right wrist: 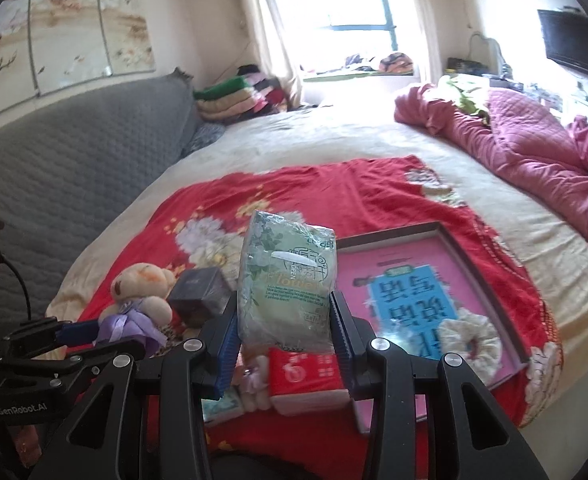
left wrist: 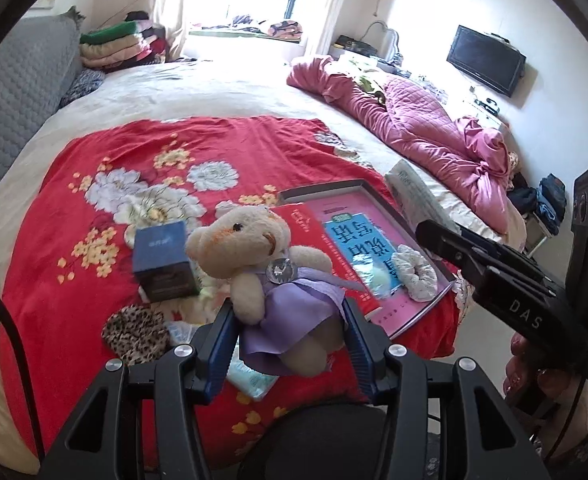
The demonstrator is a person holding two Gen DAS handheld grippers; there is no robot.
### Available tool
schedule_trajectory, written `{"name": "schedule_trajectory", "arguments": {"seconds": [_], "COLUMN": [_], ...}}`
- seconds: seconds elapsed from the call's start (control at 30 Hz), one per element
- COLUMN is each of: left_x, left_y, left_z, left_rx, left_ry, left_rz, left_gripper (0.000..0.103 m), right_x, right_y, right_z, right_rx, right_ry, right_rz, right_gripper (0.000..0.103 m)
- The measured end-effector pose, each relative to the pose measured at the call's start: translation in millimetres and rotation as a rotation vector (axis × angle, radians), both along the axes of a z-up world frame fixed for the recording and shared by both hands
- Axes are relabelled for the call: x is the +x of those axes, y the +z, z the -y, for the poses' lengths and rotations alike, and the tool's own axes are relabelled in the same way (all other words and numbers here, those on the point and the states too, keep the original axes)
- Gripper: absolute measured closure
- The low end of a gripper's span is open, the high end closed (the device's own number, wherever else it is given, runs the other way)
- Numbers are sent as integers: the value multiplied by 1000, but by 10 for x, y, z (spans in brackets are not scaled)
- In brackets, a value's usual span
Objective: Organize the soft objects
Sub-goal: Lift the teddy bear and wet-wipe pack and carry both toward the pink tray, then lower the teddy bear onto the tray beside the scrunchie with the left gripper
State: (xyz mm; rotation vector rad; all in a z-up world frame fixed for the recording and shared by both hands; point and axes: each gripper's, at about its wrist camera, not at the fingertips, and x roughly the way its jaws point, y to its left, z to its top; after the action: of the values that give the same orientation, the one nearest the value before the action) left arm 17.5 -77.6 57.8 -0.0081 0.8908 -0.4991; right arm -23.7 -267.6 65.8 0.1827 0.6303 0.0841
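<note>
The left claw pinches the squashy beige plush bear at its purple skirt, while the right claw grips the light, crinkly green tissue pack low.

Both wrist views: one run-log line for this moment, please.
left gripper: shut on beige teddy bear in purple dress | right gripper: shut on green tissue pack | both above red floral blanket
</note>
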Motion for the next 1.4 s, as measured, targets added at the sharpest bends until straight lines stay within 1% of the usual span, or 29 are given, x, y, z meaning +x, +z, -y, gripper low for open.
{"name": "schedule_trajectory", "arguments": {"seconds": [0.17, 0.27, 0.37, 0.63, 0.7, 0.9, 1.2, 1.4], "left_x": [8, 26, 40, 65, 65, 98, 139, 164], "left_y": [76, 105, 127, 135, 125, 11, -301, -487], "left_z": [196, 316, 442, 790, 885, 1215, 1729, 2000], "left_rx": [8, 8, 13, 35, 41, 55, 70, 71], "left_ry": [-25, -41, -58, -118, -133, -199, -305, -362], "left_rz": [18, 21, 25, 31, 30, 10, -55, -86], "left_gripper": [52, 52, 52, 52, 52, 52, 52, 52], "right_x": [-89, -114, -145, -221, -224, -286, -307, -288], "right_y": [83, 107, 114, 107, 86, 0, -169, -352], "right_z": [196, 280, 379, 647, 745, 1009, 1301, 1477], "right_rx": [17, 7, 26, 31, 35, 61, 86, 83], "right_ry": [-39, -63, -85, -150, -168, -236, -297, -347], "right_rz": [27, 33, 42, 54, 41, 27, -10, -60], "right_gripper": [61, 61, 61, 61, 61, 61, 61, 61]}}
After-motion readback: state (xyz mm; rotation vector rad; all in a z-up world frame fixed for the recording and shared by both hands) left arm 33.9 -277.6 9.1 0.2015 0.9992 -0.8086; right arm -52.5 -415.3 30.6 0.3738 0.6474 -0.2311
